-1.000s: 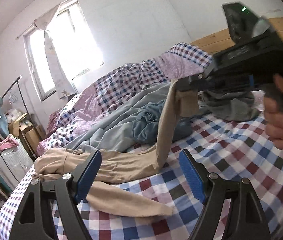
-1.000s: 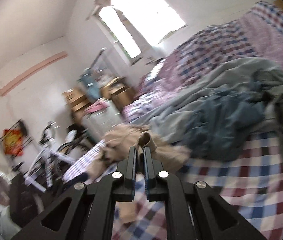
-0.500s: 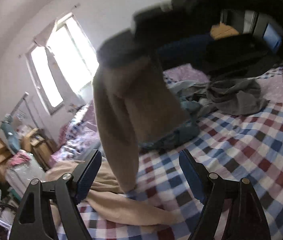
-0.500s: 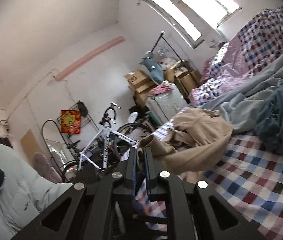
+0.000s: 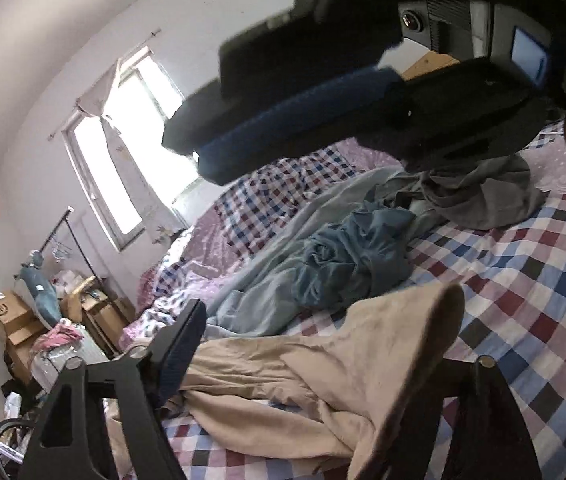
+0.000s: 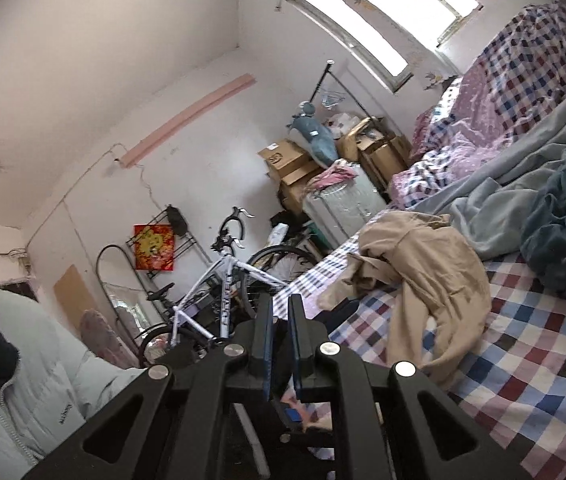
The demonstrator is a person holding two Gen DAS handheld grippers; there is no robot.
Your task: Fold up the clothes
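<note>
Two black grippers with blue pads work over one bed with a checked sheet. On the left gripper the jaws stand wide and are closing; a fold of the beige soft garment lies between them and drapes over the right finger, and I cannot tell if the pads press on it. I see only one of its blue pads, the left one. Near the top of the left wrist view the right gripper crosses. In its own view the right gripper has its two pads almost together, with only a thin gap and no cloth between them.

The beige garment lies crumpled at the near edge of the bed. Behind it I count three more pieces of clothing: one dark teal crumpled piece, one pale blue-grey piece and one grey piece. One white bicycle stands beside the bed.
</note>
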